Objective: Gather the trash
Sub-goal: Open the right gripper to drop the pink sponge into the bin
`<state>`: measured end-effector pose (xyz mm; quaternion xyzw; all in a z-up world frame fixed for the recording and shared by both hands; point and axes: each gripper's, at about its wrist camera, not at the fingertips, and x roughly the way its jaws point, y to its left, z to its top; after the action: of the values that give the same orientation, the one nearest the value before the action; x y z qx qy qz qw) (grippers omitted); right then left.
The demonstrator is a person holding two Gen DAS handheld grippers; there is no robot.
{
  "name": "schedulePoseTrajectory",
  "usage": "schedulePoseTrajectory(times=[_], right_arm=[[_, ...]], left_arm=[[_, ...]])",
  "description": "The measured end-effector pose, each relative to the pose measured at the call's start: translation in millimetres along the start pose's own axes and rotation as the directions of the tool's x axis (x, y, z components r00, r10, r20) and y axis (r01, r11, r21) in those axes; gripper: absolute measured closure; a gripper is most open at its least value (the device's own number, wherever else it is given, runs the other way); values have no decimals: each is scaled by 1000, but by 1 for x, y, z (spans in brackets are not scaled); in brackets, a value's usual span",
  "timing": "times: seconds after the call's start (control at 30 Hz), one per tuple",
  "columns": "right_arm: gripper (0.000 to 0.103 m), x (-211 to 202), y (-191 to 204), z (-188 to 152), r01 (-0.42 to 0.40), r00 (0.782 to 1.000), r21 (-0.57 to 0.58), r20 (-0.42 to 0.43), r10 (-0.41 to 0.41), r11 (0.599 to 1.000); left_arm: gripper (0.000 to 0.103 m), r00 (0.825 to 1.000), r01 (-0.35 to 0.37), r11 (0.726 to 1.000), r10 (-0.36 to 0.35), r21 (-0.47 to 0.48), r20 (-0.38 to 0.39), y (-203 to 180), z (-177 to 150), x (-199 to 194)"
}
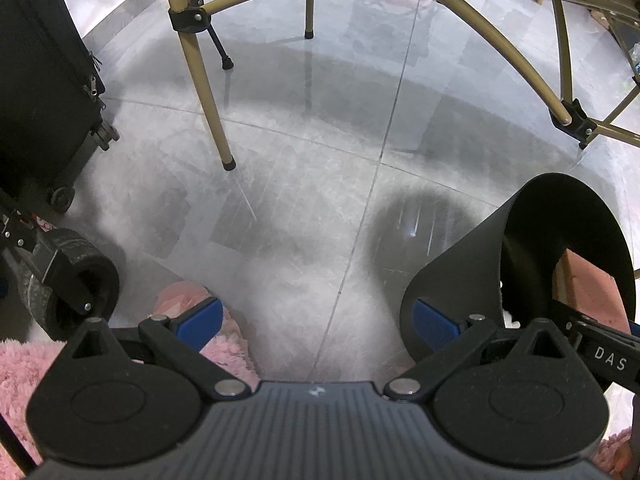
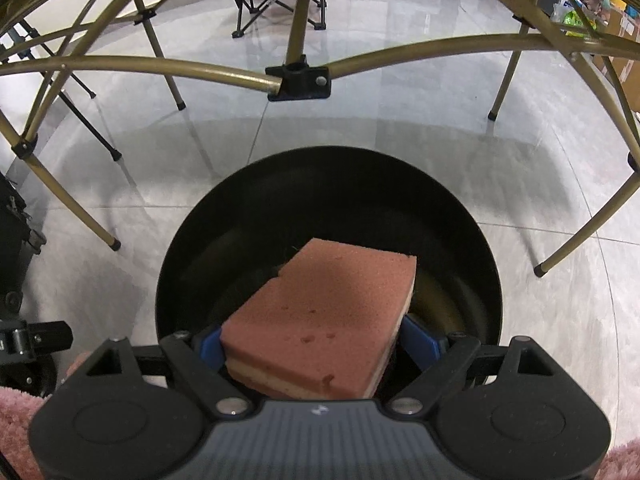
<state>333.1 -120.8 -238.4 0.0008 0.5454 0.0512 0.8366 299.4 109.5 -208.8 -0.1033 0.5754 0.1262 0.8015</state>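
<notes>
- Down in the lower middle of the right wrist view, the right gripper (image 2: 310, 346) is clenched on a sponge (image 2: 320, 316), its blue pads pressing the sponge's two sides.
- Pinkish brown on top with paler layers along its near edge, the sponge sits tilted over the mouth of a black bin (image 2: 192, 248), which fills the centre of that view.
- Inside the bin only dark wall and a dull yellowish glint at the lower right show; its contents I cannot tell.
- At the bottom of the left wrist view, the left gripper (image 1: 318, 320) is released, jaws wide apart with bare floor (image 1: 300, 220) between them.
- Its right pad lies just beside the bin's outer wall (image 1: 460, 264) at the lower right; whether they touch is unclear.
- Through the bin's mouth there, a corner of the sponge (image 1: 588, 284) shows.
- Gold table legs (image 1: 204, 92) cross the upper part of both views.
- A black case (image 1: 40, 80) on wheels stands at the left edge.
- Pink fluffy fabric (image 1: 20, 368) fills the lower left corner.
</notes>
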Motion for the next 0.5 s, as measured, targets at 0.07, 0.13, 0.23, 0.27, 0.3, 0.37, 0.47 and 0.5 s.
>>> schedulePoseTrajectory(times=[0.07,0.13,0.23,0.27,0.3,0.37,0.47,0.5], right_arm=[[16,1,1,0,2,1000,1,-4,-2,1000],[15,1,1,0,3,1000,4,-5,-3,1000],[15,0,-1,1,-3,1000,20,-2,3,1000],[14,0,-2,1,-7,1000,25,-1,7,1000],[13,-1,-3,1,-8,1000,29,-1,8,1000],[5,0,-4,2,-7,1000,37,-5,8,999],[0,-1,-5,2,-14,1000,39,-2,14,999],[0,-1,-5,1,-18,1000,40,-3,19,999]], left_arm=[[0,1000,1,1000,-1,2,2,-2,-1,0],[0,1000,1,1000,-1,3,2,-1,-1,0],[0,1000,6,1000,-6,3,2,-1,-2,-1],[0,1000,7,1000,-7,3,2,0,-2,-1],[0,1000,8,1000,-8,3,3,0,-1,-1],[0,1000,9,1000,-9,3,4,0,-1,-2],[0,1000,11,1000,-11,5,5,0,-2,-2],[0,1000,12,1000,-12,6,6,0,-2,-2]])
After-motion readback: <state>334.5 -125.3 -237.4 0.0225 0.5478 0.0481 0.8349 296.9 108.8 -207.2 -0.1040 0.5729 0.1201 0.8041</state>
